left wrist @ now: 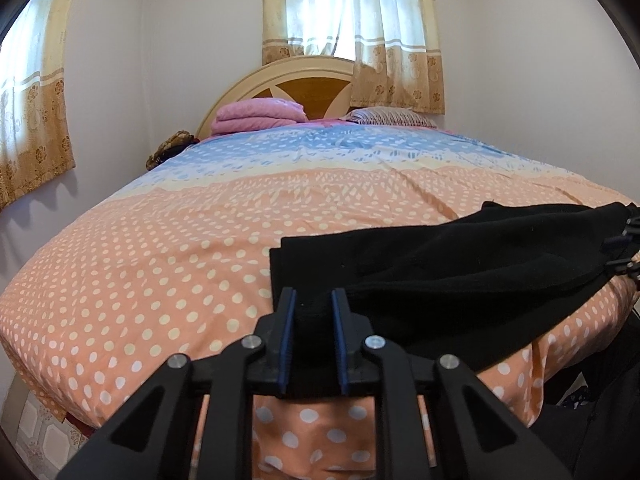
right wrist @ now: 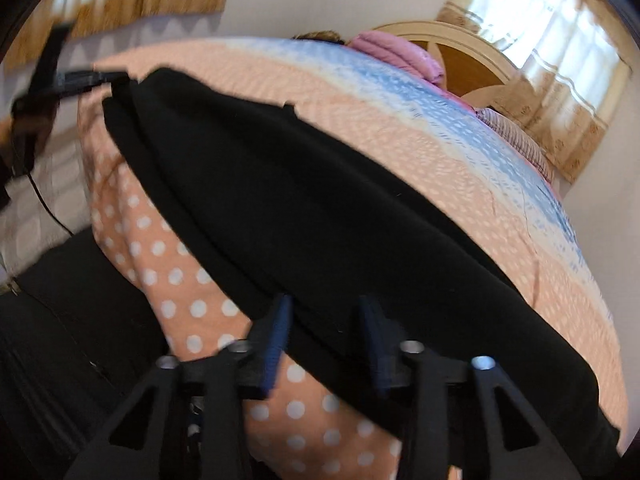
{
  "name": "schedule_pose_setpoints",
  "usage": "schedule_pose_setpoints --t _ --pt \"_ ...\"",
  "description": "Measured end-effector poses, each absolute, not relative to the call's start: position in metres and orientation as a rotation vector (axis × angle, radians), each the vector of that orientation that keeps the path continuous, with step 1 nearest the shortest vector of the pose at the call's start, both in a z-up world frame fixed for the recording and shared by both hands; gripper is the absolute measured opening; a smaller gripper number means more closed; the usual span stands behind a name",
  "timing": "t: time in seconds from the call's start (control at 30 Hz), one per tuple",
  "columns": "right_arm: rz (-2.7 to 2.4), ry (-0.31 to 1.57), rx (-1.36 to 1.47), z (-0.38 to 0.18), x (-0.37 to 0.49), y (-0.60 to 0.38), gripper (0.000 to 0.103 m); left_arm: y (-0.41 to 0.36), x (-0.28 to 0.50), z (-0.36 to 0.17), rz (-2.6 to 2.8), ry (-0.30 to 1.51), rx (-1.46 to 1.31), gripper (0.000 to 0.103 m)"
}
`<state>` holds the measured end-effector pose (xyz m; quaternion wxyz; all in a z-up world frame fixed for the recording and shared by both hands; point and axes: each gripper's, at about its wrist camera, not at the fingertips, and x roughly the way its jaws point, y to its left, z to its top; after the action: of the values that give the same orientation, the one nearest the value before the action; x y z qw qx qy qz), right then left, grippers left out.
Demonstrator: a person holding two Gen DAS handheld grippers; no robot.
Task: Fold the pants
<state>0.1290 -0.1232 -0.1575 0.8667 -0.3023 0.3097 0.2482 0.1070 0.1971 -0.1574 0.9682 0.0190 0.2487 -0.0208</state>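
**Black pants held at both ends over the near edge of the bed**

The pants (left wrist: 460, 276) lie as a long black band along the near edge of the bed (left wrist: 168, 256), on the orange dotted part of the cover, with some of the cloth hanging down over the side. In the left wrist view they run from the middle of the picture out to the right edge.

The left gripper (left wrist: 314, 316) is clamped on one end of the pants: a fold of black cloth fills the narrow space between its two blue pads (left wrist: 289, 336), and the end hangs a little below them, in front of the cover. In the right wrist view the same gripper (right wrist: 80, 79) shows far off at the upper left, blurred, touching the far end of the band.

The right gripper (right wrist: 326, 328) sits at the other end. Black cloth (right wrist: 320, 200) passes between its fingers (right wrist: 276, 340), which stand fairly wide apart; the picture is blurred, and whether they pinch the cloth cannot be told.

Farther up the bed the cover turns blue. At the head, folded pink bedding (left wrist: 258, 116) lies to the left and a striped pillow (left wrist: 390, 117) to the right, both against the rounded headboard (left wrist: 312, 88). Curtains (left wrist: 352, 32) hang over the window behind it.
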Motion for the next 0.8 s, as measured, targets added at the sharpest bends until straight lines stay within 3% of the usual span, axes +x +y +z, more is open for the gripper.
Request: schedule_pose_setpoints --t 0.07,0.1,0.37,0.43,0.53,0.57,0.6,0.63,0.67,0.73,0.8 --pt "0.54 0.649 -0.642 -0.156 0.125 -0.118 0.008 0.197 0.107 -0.157 -0.043 0.49 0.038 0.017" --pt "0.537 0.647 -0.654 -0.154 0.122 -0.12 0.004 0.196 0.106 -0.156 -0.04 0.475 0.048 0.017" --pt "0.558 0.667 -0.699 -0.153 0.107 -0.119 0.003 0.192 0.09 -0.167 -0.043 0.441 0.147 0.016" --pt "0.545 0.676 -0.718 -0.162 0.109 -0.118 0.003 0.196 0.085 -0.171 -0.043 0.442 0.134 0.022" --pt "0.556 0.7 -0.715 -0.156 0.11 -0.119 0.003 0.203 0.071 -0.171 -0.042 0.444 0.132 0.022" --pt "0.566 0.71 -0.713 -0.154 0.112 -0.119 0.004 0.204 0.066 -0.17 -0.037 0.441 0.142 0.023" --pt "0.574 0.71 -0.711 -0.15 0.112 -0.121 0.006 0.208 0.062 -0.17 -0.017 0.439 0.154 0.032" --pt "0.569 0.707 -0.709 -0.147 0.112 -0.123 0.015 0.21 0.061 -0.169 0.005 0.438 0.159 0.042" --pt "0.562 0.71 -0.706 -0.145 0.115 -0.123 0.031 0.216 0.058 -0.168 0.037 0.434 0.156 0.045" --pt "0.576 0.725 -0.664 -0.14 0.116 -0.129 0.047 0.233 0.052 -0.162 0.088 0.424 0.1 0.045" --pt "0.611 0.744 -0.584 -0.131 0.117 -0.136 0.047 0.236 0.048 -0.15 0.098 0.38 0.062 0.045"
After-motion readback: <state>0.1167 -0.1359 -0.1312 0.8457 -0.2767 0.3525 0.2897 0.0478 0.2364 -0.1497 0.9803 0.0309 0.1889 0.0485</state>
